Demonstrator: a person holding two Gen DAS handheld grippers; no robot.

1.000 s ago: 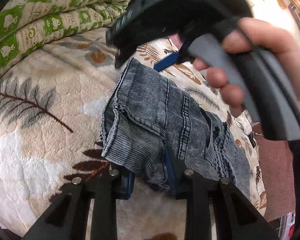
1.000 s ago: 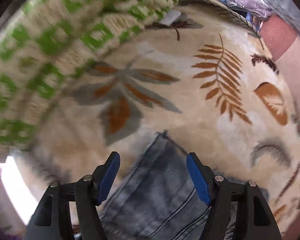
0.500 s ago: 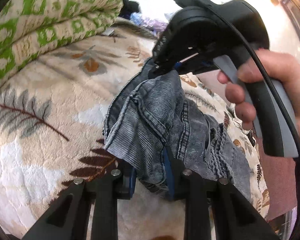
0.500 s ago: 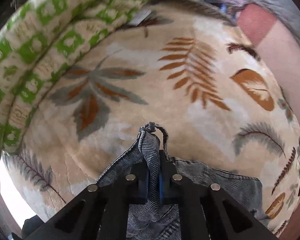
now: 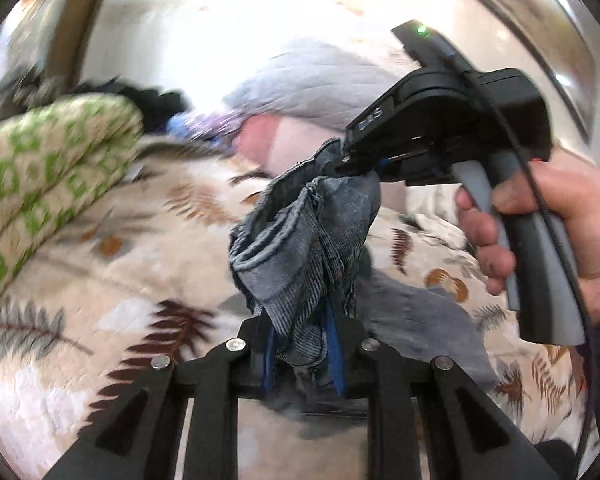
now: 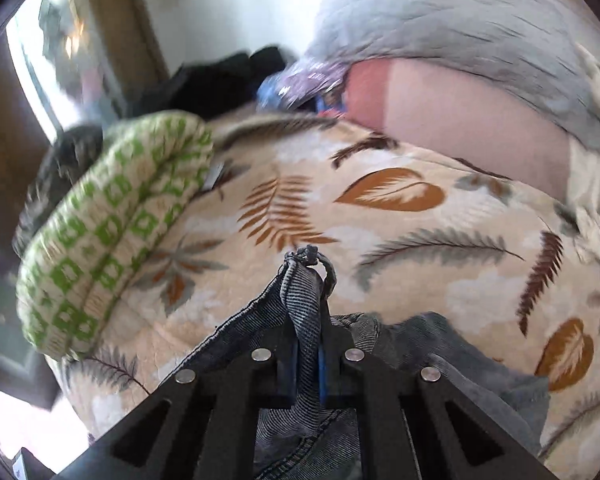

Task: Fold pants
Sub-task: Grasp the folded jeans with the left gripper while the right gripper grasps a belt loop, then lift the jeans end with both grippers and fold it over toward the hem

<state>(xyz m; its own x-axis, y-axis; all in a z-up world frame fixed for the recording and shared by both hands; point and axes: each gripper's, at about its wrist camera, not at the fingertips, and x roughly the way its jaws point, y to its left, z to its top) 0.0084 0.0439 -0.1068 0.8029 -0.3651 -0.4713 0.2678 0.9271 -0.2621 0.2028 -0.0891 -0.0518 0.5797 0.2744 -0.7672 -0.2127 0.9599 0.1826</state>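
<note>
The grey-blue denim pants (image 5: 300, 256) hang bunched between both grippers, lifted above the leaf-patterned blanket (image 5: 112, 280). My left gripper (image 5: 302, 356) is shut on a fold of the pants at the bottom of the left wrist view. My right gripper (image 5: 358, 166), held by a hand, is shut on the upper edge of the pants. In the right wrist view my right gripper (image 6: 306, 360) pinches a ridge of the pants (image 6: 302, 300), and the rest of the cloth trails down to the blanket (image 6: 420, 248).
A rolled green-and-cream quilt (image 5: 40, 184) lies along the left; it also shows in the right wrist view (image 6: 108, 232). A grey pillow (image 6: 460, 28) and pink bedding (image 6: 460, 120) lie at the far end, with dark clothes (image 6: 220, 76) behind the quilt.
Both grippers closed on the pants and have lifted them off the blanket. The views tilted up toward the far end of the bed and the wall.
</note>
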